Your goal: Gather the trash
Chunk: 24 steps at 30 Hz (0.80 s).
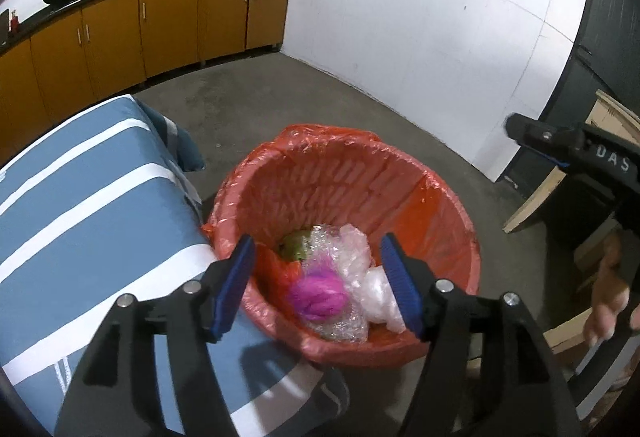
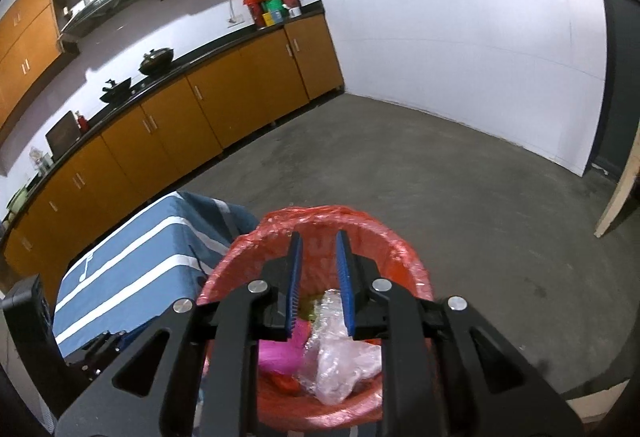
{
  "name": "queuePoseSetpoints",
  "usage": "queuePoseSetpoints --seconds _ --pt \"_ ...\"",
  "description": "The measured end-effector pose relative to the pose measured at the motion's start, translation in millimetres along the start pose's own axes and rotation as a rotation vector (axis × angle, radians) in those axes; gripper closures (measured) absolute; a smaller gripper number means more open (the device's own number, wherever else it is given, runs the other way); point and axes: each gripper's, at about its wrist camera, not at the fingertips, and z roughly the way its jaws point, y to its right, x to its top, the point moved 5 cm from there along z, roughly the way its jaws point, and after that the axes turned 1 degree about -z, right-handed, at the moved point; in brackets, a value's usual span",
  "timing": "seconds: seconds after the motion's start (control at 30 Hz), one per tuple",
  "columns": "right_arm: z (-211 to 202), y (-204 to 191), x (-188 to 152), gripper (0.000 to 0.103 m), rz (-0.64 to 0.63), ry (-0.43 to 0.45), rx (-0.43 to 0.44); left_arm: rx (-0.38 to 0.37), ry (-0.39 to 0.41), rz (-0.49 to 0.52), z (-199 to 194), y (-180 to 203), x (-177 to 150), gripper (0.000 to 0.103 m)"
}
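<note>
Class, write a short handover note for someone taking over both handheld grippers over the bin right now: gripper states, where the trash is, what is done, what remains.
Left gripper: open, nothing between its blue pads, poised above the bin.
Right gripper: jaws narrowly apart, empty, also over the bin.
Red-lined round plastic waste bin stands on the concrete floor beside the blue-and-white striped cloth.
Done: pink crumpled wad, clear bubble wrap and clear plastic bag lie inside.
Left: no loose trash shows in either view; look around for more.
</note>
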Motion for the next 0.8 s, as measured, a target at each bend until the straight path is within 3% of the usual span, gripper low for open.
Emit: queuePoseSetpoints --seconds 0.1,0.17,0.33,0.5,0.63,0.8 --pt "-11.2 -2.7 -1.3 0.077 -0.027 0.018 -0.016 0.036 0.031 -0.02 -14.0 -10.0 0.0 0.037" --pt "-24.6 -10.8 -2.7 0.043 -0.058 0.052 -0.026 0.066 0.065 -0.033 -29.6 -19.4 0.1 0.031" --pt "-52.0 -32.9 -8.6 0.007 -0.132 0.118 -0.021 0.149 0.175 -0.052 -82.6 -37.2 -6.5 0.018" --pt "-75.2 -51.9 -20.4 0.002 -0.191 0.205 -0.091 0.24 0.283 -0.047 -135.3 -48.4 -13.0 0.004" --pt "-95.6 -65.9 -34.6 0.002 -0.261 0.293 -0.17 0.313 0.337 -0.033 -171.8 -54.2 -29.7 0.004" --pt "-105.6 -81.3 -50.1 0.002 -0.303 0.275 -0.135 0.379 0.369 -0.062 -203.6 -65.7 -54.6 0.004"
